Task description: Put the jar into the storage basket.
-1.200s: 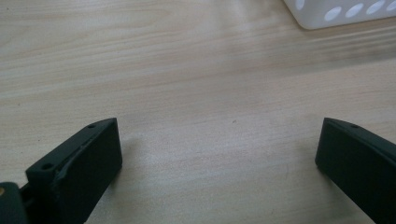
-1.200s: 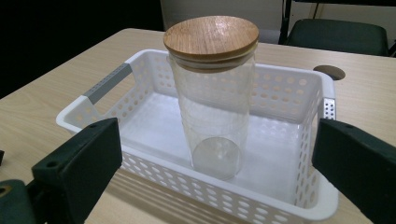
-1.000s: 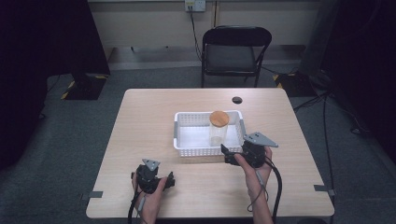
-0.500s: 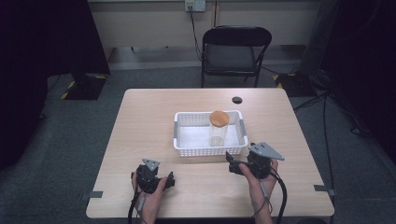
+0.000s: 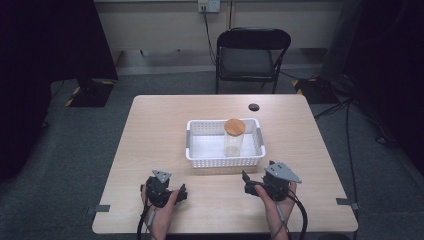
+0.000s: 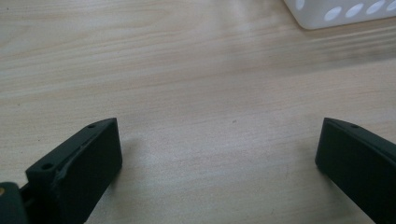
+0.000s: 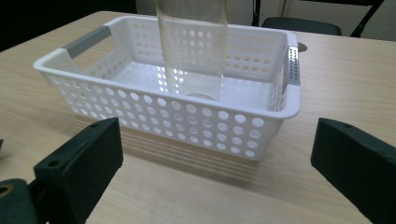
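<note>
A clear glass jar with a round wooden lid stands upright inside a white perforated basket at the middle of the wooden table. In the right gripper view the jar rises from the basket just ahead of the wide-apart jaws. My right gripper rests open near the basket's front right corner, holding nothing. My left gripper lies open on the table at the front left, with bare wood between its jaws.
A small black disc lies on the table behind the basket. A black folding chair stands beyond the far edge. Cables trail from both grippers over the front edge. A corner of the basket shows at the top right of the left gripper view.
My right gripper has drawn back from the basket's front right corner toward the front edge and lowered to the table. The left gripper has stayed put.
</note>
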Action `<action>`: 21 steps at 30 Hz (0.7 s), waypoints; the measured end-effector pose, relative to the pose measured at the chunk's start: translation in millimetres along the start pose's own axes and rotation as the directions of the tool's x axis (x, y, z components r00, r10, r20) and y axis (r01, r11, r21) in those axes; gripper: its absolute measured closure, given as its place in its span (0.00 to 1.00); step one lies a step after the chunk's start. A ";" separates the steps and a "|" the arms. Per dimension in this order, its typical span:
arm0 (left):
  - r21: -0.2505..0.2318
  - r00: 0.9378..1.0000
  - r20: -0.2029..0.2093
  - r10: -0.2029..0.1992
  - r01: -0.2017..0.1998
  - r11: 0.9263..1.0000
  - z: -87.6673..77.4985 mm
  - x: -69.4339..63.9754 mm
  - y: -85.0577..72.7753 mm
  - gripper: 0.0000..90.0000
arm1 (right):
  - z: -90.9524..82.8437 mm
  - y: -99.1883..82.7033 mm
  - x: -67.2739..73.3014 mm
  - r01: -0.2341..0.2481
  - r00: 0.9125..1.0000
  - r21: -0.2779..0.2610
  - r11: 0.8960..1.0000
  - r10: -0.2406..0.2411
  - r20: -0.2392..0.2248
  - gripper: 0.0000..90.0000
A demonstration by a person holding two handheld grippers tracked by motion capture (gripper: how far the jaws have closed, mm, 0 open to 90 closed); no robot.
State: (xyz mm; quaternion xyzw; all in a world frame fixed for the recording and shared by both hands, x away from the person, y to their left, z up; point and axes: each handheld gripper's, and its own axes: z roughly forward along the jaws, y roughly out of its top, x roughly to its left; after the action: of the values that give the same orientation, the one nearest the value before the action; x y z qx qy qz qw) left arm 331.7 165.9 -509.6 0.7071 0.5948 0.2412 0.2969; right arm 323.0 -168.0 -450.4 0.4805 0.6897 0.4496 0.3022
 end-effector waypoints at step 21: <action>0.000 1.000 0.000 0.000 0.000 1.000 0.0 0.0 0.0 0.00 | 6.1 -34.5 2.8 0.013 1.000 0.087 0.996 -0.015 0.023 0.02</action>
State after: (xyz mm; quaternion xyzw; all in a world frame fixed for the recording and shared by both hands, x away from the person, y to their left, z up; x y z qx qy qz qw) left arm 331.7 165.9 -509.6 0.7071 0.5947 0.2412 0.2969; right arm 313.7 -168.0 -484.2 0.4938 0.7081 0.4114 0.2923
